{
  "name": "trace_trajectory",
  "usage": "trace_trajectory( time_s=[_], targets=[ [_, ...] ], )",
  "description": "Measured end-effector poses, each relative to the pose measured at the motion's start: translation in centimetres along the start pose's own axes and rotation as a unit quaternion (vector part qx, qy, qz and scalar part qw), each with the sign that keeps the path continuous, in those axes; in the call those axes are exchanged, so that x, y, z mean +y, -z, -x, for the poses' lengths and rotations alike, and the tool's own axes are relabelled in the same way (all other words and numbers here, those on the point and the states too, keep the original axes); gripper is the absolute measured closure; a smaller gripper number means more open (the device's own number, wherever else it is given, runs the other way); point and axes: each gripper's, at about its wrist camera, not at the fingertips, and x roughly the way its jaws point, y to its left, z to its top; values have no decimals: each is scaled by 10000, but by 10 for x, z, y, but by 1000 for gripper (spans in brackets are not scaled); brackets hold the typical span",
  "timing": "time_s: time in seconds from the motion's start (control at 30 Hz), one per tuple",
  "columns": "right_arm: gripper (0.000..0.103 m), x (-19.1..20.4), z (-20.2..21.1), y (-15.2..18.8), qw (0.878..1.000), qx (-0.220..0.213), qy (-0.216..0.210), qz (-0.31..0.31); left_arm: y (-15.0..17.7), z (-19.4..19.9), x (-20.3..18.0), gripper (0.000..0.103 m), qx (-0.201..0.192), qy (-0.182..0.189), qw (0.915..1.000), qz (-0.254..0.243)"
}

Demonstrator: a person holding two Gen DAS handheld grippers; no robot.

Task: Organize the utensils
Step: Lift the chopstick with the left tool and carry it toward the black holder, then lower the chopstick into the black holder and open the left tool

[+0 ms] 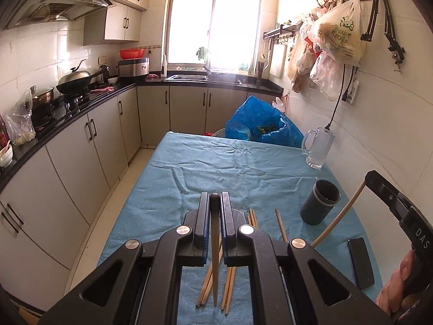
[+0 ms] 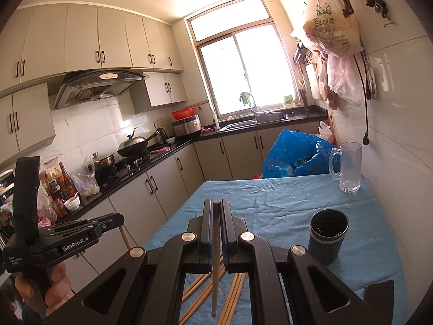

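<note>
Two chopsticks are already lifted off the cloth — one pinched in each gripper. The left gripper (image 1: 215, 200) is clamped nearly shut on a dark-tipped chopstick (image 1: 215, 243), which hangs down steeply between the jaws. Same deal on the right gripper (image 2: 216, 205): shut tight on a pale chopstick (image 2: 215, 257), long axis close to vertical, lower end dangling. The dark holder cup (image 2: 328, 237) is stood upright on the blue tablecloth (image 1: 216, 162), ahead and to the right of both jaws — nearer the right hand, probably. Loose chopsticks (image 2: 200, 289) are left scattered on the cloth underneath. A drop-in looks doable once a stick is lined up over the cup's mouth.
</note>
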Motion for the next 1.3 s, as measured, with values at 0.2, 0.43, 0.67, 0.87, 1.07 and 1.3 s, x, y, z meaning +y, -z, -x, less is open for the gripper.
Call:
trace_trajectory(
  time_s=[0.2, 0.43, 0.67, 0.87, 1.07, 1.3],
  targets=[
    [98, -5, 5, -1, 10000, -71, 38, -40, -6, 1, -5, 96, -30, 33, 10000, -52],
    [98, -9, 8, -2, 9998, -132, 85, -83, -12, 0, -12, 96, -36, 80, 9999, -102],
    [98, -16, 14, -8, 9995, -235, 163, -154, -21, -2, -23, 96, -21, 199, 9996, -188],
    [98, -28, 24, -20, 9987, -380, 242, -227, -36, -3, -39, 96, -29, 390, 9988, -303],
    [98, -44, 39, -40, 9972, -583, 393, -272, -58, -6, -58, 96, -40, 625, 9973, -377],
    [98, -68, 48, -72, 9931, -850, 777, -214, -86, -16, -90, 96, -65, 888, 9949, -475]
  ],
)
